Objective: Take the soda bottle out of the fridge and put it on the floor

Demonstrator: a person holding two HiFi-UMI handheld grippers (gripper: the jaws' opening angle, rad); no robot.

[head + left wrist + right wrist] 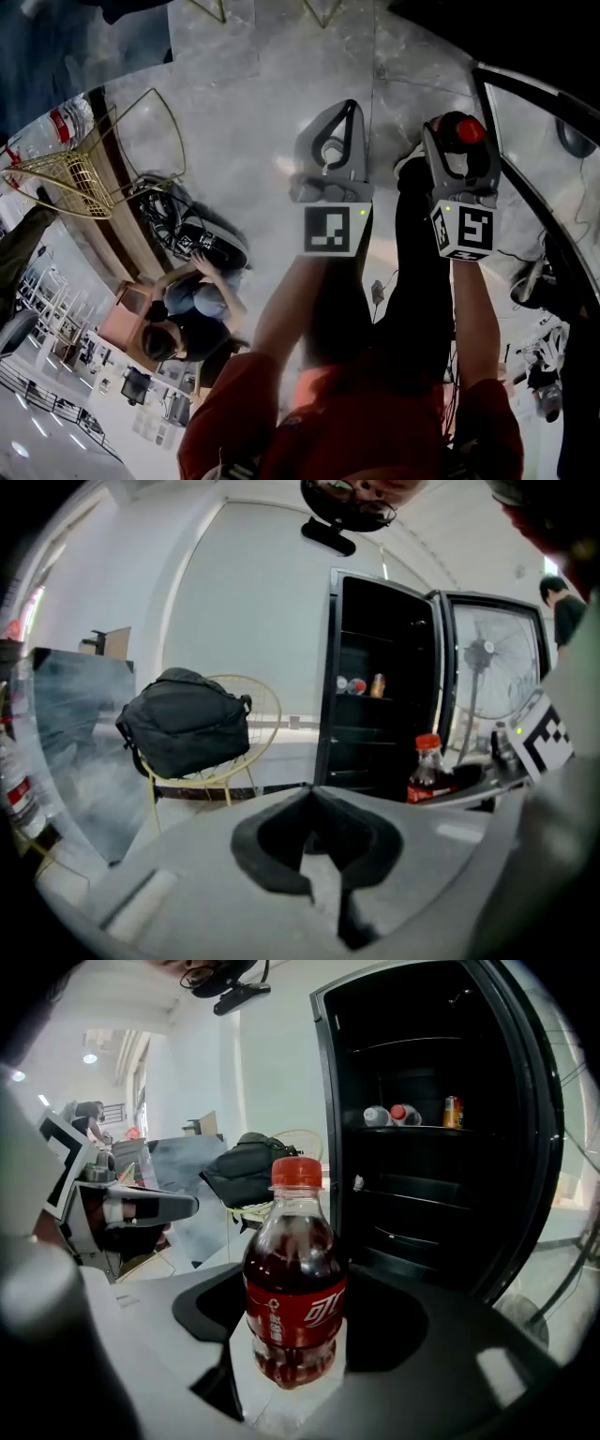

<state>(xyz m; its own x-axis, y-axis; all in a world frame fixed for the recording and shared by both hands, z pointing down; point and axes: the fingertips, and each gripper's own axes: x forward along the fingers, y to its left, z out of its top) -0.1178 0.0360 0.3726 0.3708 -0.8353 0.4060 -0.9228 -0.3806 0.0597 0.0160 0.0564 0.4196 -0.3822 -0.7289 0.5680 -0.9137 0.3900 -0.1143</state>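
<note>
Head view, L to R: a gold wire chair at far left, a tangle of cables beside it, a seated person lower down, then both tools over pale marble floor. Left tool is closed w/ nothing in it; left gripper view confirms this, jaws meeting at the tips, no object btwn them. Right tool grips the soda bottle round its labelled body. Right gripper view shows it upright, red cap on top, seated in the jaws' curved recesses, base clear of the floor. So the bottle is out of the fridge, which stands open just behind & to the right, w/ two bottles lying and a can on one shelf.

Step in hand, as judged: lowering the bottle to the floor. The fetch looks done, placement not yet. To do it well, keep the bottle vertical all the way and pick a bare patch of marble away from the cables and from what looks like the wearer's dark trouser leg, right under the right tool in head view. Get the base flat on the floor before loosening anything; a tilted touch-down on slick stone prob. tips a round bottle. Then open the jaws fully & draw back along their own line, so no pad drags the label. Left tool is best held off to the side, out of the path.
</note>
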